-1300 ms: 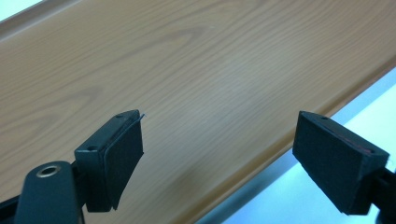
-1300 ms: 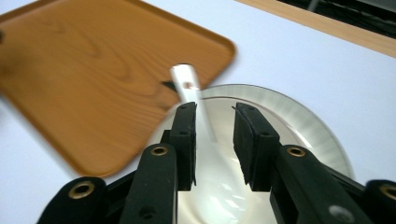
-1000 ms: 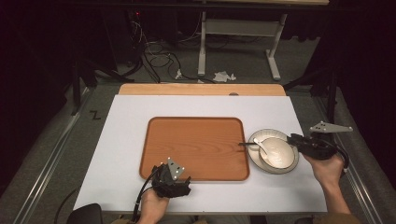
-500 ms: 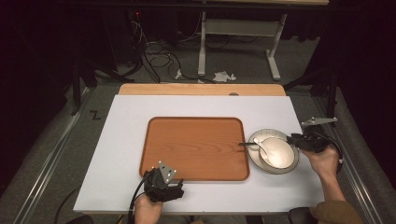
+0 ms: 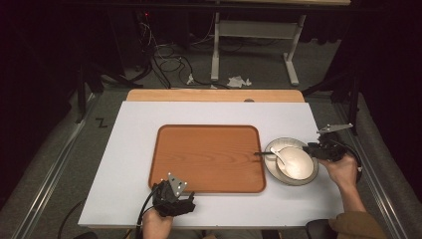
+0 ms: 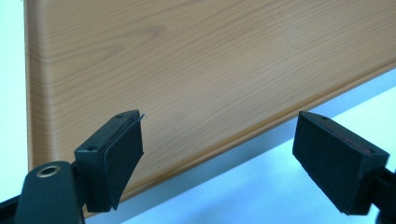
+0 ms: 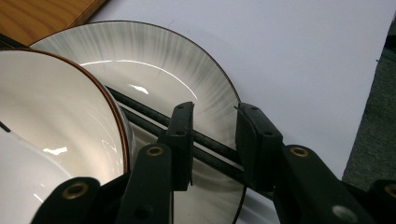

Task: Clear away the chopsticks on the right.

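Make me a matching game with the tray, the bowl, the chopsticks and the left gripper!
Things:
1. tray
2. bowl
3. chopsticks
4. left gripper

Descriptions:
A. white inside, sitting on the plate
B. jaws wide open at the tray's near edge
C. wood-coloured, mid-table
D. black, lying on the plate between the right gripper's jaws

Pairs: 1-C, 2-A, 3-D, 4-B

Black left gripper point(image 5: 175, 203) with grey triangular plate, trailing cable, right gripper point(image 5: 318, 149) alike, mustard sleeve point(image 5: 356, 226) at 5 o'clock
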### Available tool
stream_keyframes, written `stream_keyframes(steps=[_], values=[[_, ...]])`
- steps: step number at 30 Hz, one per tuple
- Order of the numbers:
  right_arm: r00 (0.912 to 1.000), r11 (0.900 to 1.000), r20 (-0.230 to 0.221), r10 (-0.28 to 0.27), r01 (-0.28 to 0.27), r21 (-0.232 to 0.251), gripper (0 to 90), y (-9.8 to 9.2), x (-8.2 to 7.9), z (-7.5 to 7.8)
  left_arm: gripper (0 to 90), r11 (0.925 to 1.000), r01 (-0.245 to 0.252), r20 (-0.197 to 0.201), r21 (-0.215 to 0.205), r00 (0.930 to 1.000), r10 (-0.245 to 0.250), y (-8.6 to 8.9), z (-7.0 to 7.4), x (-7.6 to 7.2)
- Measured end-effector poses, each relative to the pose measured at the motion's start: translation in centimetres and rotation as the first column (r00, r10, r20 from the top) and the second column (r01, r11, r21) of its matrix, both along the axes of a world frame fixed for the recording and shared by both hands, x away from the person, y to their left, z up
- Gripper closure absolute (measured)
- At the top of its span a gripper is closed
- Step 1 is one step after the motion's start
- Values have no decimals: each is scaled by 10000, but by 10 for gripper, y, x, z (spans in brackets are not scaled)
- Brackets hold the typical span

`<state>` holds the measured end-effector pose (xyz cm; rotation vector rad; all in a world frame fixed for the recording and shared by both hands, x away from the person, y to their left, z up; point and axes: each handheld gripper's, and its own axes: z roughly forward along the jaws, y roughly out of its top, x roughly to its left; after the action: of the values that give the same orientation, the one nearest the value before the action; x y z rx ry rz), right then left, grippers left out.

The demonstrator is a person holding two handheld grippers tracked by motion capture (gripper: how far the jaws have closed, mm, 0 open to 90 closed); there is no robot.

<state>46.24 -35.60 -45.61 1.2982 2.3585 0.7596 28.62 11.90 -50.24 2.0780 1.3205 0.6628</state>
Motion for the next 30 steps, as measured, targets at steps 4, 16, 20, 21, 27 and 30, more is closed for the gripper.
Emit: stream_keyframes(steps=[4,16,20,21,27,30], values=[[10000,10000,-45,-18,18,46,682,0,2,-1,165,10000,3,-22,-9,10000,-3,0,0,0],[9999,10000,-157,32,-31,64,702,0,6,-1,165,10000,32,-93,11,10000,-32,0,-1,0],[9996,9998,-227,147,-143,166,748,-1,6,-1,165,10000,22,-101,7,9999,-22,0,-1,0],[9996,9998,-251,161,-158,147,750,-1,5,-1,165,10000,22,-98,7,9999,-22,0,-1,0],[9993,9996,-265,269,-268,47,707,1,7,-3,165,10000,37,-99,22,9999,-37,-1,-1,0],[9992,9995,-240,307,-306,64,775,1,7,-2,165,10000,23,-95,21,10000,-23,0,-1,0]])
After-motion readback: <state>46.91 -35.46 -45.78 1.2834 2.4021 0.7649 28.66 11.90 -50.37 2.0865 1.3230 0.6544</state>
